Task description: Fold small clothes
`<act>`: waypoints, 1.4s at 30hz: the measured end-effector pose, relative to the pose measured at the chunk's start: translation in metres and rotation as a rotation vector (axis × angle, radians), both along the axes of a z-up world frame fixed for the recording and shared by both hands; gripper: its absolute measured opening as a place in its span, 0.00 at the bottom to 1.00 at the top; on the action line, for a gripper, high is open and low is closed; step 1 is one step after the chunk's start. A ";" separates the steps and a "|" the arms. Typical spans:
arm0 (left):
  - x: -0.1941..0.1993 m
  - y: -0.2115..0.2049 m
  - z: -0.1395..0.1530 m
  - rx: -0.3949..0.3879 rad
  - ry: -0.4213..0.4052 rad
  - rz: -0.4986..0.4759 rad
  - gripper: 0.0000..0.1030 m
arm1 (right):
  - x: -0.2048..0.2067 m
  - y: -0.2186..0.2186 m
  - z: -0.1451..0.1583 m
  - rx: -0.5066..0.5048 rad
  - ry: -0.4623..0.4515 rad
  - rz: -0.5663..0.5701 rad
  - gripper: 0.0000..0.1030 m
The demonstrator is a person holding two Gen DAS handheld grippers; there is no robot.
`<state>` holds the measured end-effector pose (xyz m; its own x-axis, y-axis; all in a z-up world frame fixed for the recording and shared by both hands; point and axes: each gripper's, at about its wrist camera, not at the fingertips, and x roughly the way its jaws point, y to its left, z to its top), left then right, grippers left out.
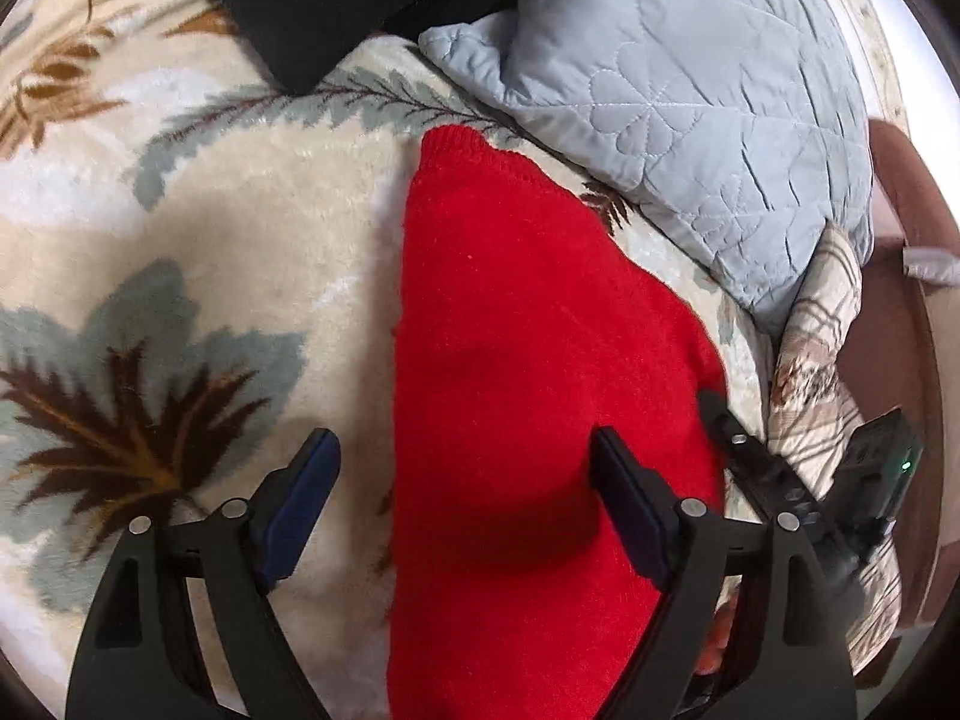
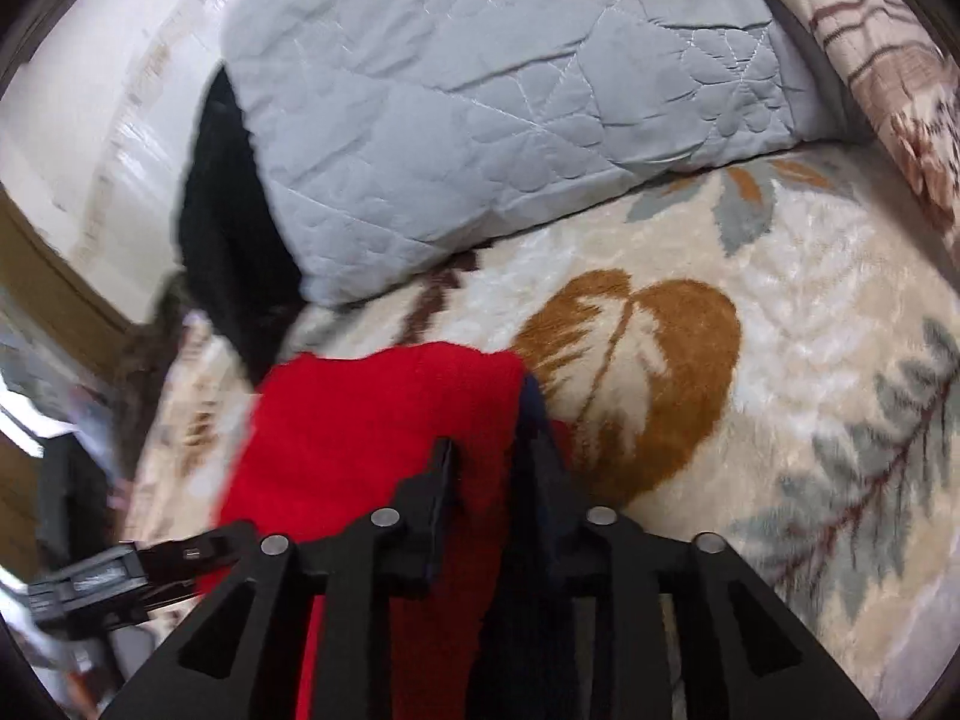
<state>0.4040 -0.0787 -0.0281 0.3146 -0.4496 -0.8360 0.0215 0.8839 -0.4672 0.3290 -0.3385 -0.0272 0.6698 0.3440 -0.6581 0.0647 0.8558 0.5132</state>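
A red knit garment (image 1: 528,360) lies flat on a cream leaf-print blanket (image 1: 228,240), folded into a long strip. My left gripper (image 1: 465,453) is open and hovers over its left edge, one finger over the blanket, the other over the red knit. In the right wrist view my right gripper (image 2: 489,420) is closed on an edge of the red garment (image 2: 372,432), with red cloth between its fingers. The right gripper also shows in the left wrist view (image 1: 714,408) at the garment's right edge.
A grey quilted pillow (image 1: 678,96) lies behind the garment and also shows in the right wrist view (image 2: 480,102). A black cloth (image 1: 336,0) lies at the back. A folded beige blanket (image 1: 822,360) lies at the bed's right edge.
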 end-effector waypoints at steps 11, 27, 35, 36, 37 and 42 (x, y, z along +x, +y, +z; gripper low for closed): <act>-0.072 0.024 0.004 0.009 -0.084 -0.001 0.83 | -0.082 0.015 -0.008 0.126 -0.058 0.150 0.12; -0.090 0.008 0.021 0.139 -0.153 -0.019 0.83 | -0.101 0.014 0.006 -0.039 -0.084 0.021 0.17; -0.125 -0.001 0.028 0.241 -0.239 -0.043 0.83 | -0.136 0.040 0.022 -0.123 -0.179 0.044 0.17; -0.126 -0.004 0.024 0.253 -0.229 -0.056 0.83 | -0.134 0.042 0.016 -0.133 -0.154 0.036 0.17; -0.127 -0.007 0.018 0.263 -0.214 -0.067 0.83 | -0.130 0.044 0.005 -0.165 -0.105 0.023 0.17; -0.130 -0.013 0.006 0.291 -0.191 -0.068 0.83 | -0.133 0.038 -0.015 -0.118 -0.080 -0.017 0.18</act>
<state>0.2738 -0.0913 -0.0223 0.4553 -0.2264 -0.8611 0.1481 0.9729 -0.1775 0.1963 -0.3007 -0.0423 0.7270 0.2551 -0.6375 0.0427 0.9098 0.4128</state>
